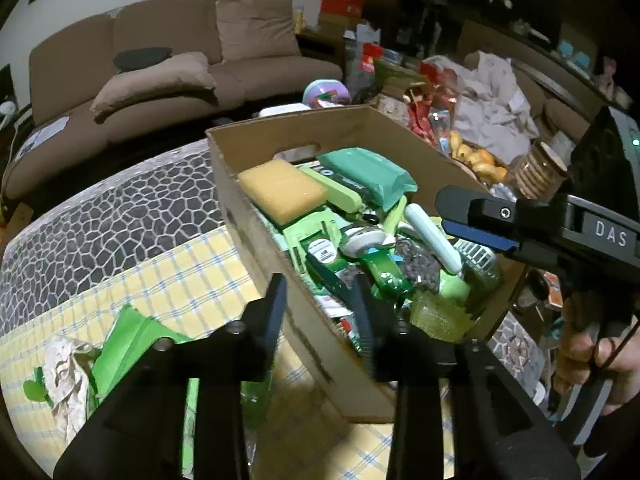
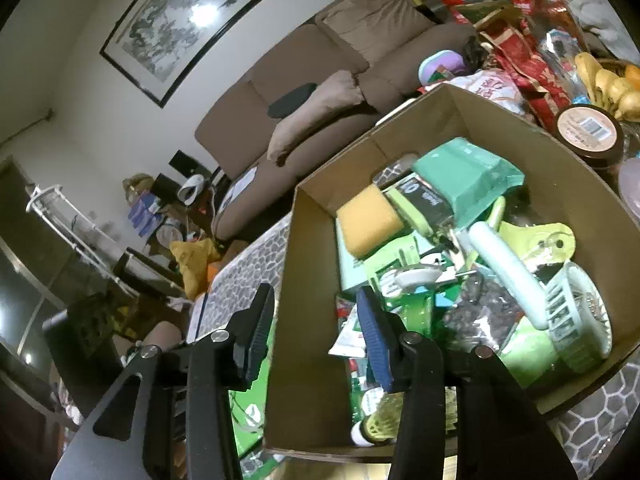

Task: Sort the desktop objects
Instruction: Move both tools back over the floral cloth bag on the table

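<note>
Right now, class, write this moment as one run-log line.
left gripper: open, straddling cardboard box wall | right gripper: open, straddling the box wall | box: full of green items, yellow sponge on top

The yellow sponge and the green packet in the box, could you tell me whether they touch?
Apart. In the right wrist view, a dark-labelled item separates the yellow sponge from the green packet.

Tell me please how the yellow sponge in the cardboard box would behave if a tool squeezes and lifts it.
The yellow sponge looks porous, so it is probably light and would compress between the fingers. Its blocky, flat-sided shape suggests it will not roll. It lies tilted on other items in the cardboard box, so lifting it may shift them slightly.
</note>
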Available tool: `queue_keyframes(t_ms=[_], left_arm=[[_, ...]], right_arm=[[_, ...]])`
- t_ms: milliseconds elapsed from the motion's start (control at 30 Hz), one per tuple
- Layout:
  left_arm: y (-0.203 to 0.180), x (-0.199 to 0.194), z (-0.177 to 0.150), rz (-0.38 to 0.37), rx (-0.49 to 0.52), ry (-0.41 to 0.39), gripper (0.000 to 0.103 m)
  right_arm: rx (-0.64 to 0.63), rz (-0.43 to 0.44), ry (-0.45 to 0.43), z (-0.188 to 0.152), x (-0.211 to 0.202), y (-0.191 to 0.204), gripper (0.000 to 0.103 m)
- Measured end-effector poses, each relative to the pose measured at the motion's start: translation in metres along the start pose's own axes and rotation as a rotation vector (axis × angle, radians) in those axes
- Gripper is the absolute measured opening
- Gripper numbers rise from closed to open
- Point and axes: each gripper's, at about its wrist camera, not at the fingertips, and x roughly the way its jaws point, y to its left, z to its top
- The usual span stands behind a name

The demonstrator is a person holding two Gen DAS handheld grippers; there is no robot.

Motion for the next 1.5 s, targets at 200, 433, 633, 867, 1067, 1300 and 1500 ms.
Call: queue_keyframes(t_ms=[200, 433, 633, 867, 1067, 1300, 1500], left_arm=[[0.017, -0.015, -0.008, 0.022, -0.03, -0.007, 0.049], [0.038, -0.03, -0.021, 0.042, -0.083, -0.009, 0.079], [0.055, -0.053, -0.032, 0.067, -0.107, -0.039, 0.091], [0.079, -0.081, -0.043, 0.116, -0.15, -0.078, 0.103], [0.101, -0.098, -0.057, 0.172, -0.179, -0.079, 0.103], [0.126, -0.112, -0.075, 0.196, -0.223, -0.082, 0.103], [0.149, -0.123, -0.088, 0.208, -0.259, -0.087, 0.103]], right_arm=[[-0.026, 0.004, 0.025, -0.005, 0.011, 0.015, 0.057], [-0.041, 0.024, 0.039, -0.009, 0.022, 0.032, 0.085], [-0.073, 0.015, 0.078, -0.018, 0.037, 0.048, 0.103], [-0.19, -0.069, 0.11, -0.035, 0.054, 0.072, 0.103], [-0.301, -0.123, 0.147, -0.054, 0.071, 0.099, 0.103], [-0.369, -0.138, 0.176, -0.07, 0.089, 0.125, 0.103], [-0.42, -0.137, 0.198, -0.085, 0.105, 0.147, 0.103]])
